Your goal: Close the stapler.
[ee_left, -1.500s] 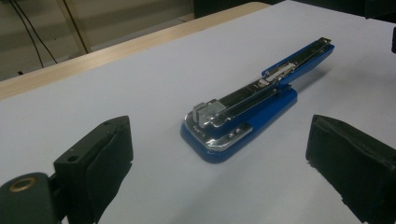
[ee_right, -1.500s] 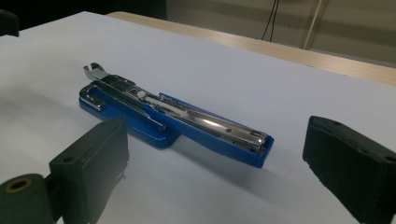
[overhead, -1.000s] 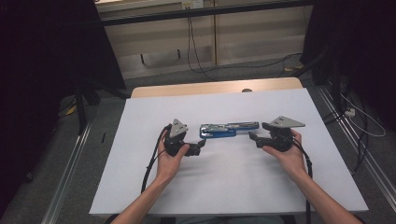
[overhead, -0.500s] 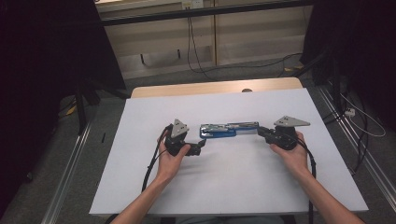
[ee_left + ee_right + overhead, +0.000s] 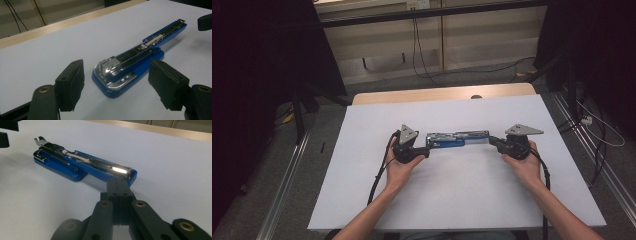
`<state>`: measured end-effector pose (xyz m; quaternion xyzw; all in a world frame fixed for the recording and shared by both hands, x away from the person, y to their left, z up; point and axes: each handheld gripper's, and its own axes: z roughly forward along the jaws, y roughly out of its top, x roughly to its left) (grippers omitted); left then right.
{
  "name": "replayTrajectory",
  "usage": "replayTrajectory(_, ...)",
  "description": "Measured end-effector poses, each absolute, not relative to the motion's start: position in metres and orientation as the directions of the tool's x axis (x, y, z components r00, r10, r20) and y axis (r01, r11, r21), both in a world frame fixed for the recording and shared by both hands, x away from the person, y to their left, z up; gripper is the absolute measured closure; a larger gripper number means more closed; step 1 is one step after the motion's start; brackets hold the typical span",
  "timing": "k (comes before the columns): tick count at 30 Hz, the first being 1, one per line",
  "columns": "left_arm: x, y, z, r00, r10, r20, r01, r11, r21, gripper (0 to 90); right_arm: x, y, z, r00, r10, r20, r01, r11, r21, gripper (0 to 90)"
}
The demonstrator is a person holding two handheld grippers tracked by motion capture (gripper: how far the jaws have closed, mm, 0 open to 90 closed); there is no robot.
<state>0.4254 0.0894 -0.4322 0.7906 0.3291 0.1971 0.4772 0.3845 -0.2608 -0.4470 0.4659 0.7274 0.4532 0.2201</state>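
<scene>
Blue stapler (image 5: 455, 139), one, between two grippers

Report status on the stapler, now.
Left gripper open, jaws just closing in beside stapler base, not touching. Right gripper shut, tips at stapler's far end. Stapler lies opened flat on table. Nothing in the way.

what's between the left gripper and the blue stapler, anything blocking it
Nothing visible. The left gripper has just been closing, yet its jaws stand apart on either side of the blue stapler, with bare white table between. The right gripper, jaws together, touches the stapler's far end.
</scene>
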Motion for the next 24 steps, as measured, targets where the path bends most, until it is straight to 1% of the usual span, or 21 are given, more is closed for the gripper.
replayTrajectory(1, 0.426, 0.089, -0.432, 0.711, 0.703, -0.01, 0.335, -0.327, 0.884, 32.8, 0.384, -0.261, -0.447, -0.473, 0.876, 0.098, 0.477, 0.16, 0.864, 90.0)
replayTrajectory(2, 0.426, 0.087, -0.433, 0.716, 0.698, -0.019, 0.337, -0.322, 0.885, 37.6, 0.384, -0.261, -0.447, -0.474, 0.875, 0.099, 0.478, 0.162, 0.863, 90.0)
replayTrajectory(5, 0.43, 0.083, -0.433, 0.719, 0.695, -0.028, 0.343, -0.319, 0.883, 45.2, 0.386, -0.261, -0.449, -0.471, 0.876, 0.104, 0.488, 0.16, 0.858, 90.0)
replayTrajectory(7, 0.433, 0.08, -0.433, 0.719, 0.694, -0.045, 0.354, -0.31, 0.883, 46.2, 0.386, -0.261, -0.45, -0.469, 0.877, 0.103, 0.49, 0.162, 0.856, 90.0)
replayTrajectory(9, 0.435, 0.077, -0.433, 0.724, 0.688, -0.047, 0.357, -0.315, 0.879, 52.1, 0.386, -0.26, -0.449, -0.474, 0.875, 0.102, 0.488, 0.165, 0.857, 90.0)
replayTrajectory(15, 0.434, 0.072, -0.435, 0.747, 0.664, -0.038, 0.353, -0.348, 0.869, 64.3, 0.387, -0.26, -0.451, -0.472, 0.876, 0.099, 0.496, 0.17, 0.852, 90.0)
replayTrajectory(17, 0.434, 0.072, -0.436, 0.746, 0.664, -0.041, 0.358, -0.349, 0.866, 67.9, 0.387, -0.26, -0.451, -0.474, 0.875, 0.098, 0.496, 0.174, 0.851, 90.0)
replayTrajectory(21, 0.436, 0.075, -0.44, 0.747, 0.664, -0.045, 0.37, -0.358, 0.857, 78.7, 0.386, -0.259, -0.451, -0.48, 0.872, 0.095, 0.504, 0.186, 0.844, 90.0)
replayTrajectory(24, 0.437, 0.075, -0.443, 0.743, 0.668, -0.041, 0.382, -0.375, 0.845, 84.5, 0.386, -0.259, -0.452, -0.484, 0.87, 0.094, 0.506, 0.191, 0.841, 90.0)
